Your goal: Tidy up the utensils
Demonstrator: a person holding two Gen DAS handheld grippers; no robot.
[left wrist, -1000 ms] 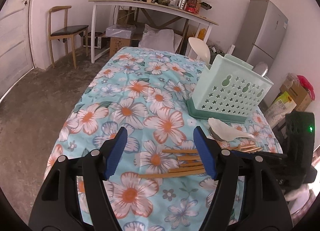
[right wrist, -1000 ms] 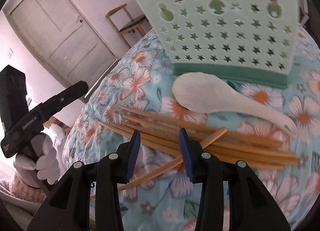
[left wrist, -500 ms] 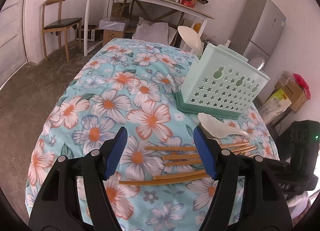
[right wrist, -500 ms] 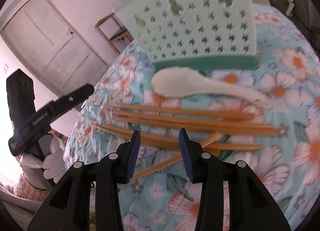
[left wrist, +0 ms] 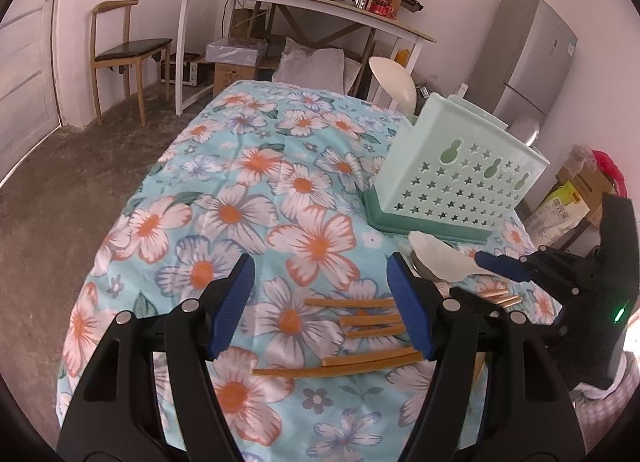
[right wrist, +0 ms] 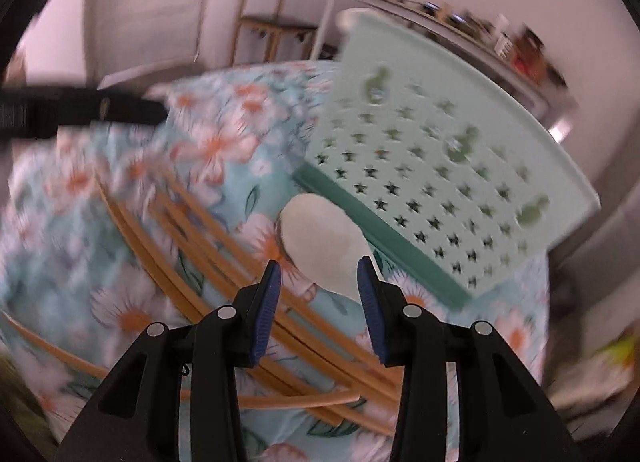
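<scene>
**Spoon and chopsticks by the green holder**

The green holder (left wrist: 448, 177) stands near the table's (left wrist: 240, 189) right edge, with a white spoon (left wrist: 394, 81) sticking out. Only the left view shows that. Another white spoon (right wrist: 324, 244) lies by the holder's base, partly between the spread, empty right gripper (right wrist: 318, 310). Chopsticks (left wrist: 360, 320) lie under the open, empty left gripper (left wrist: 320, 306).
</scene>
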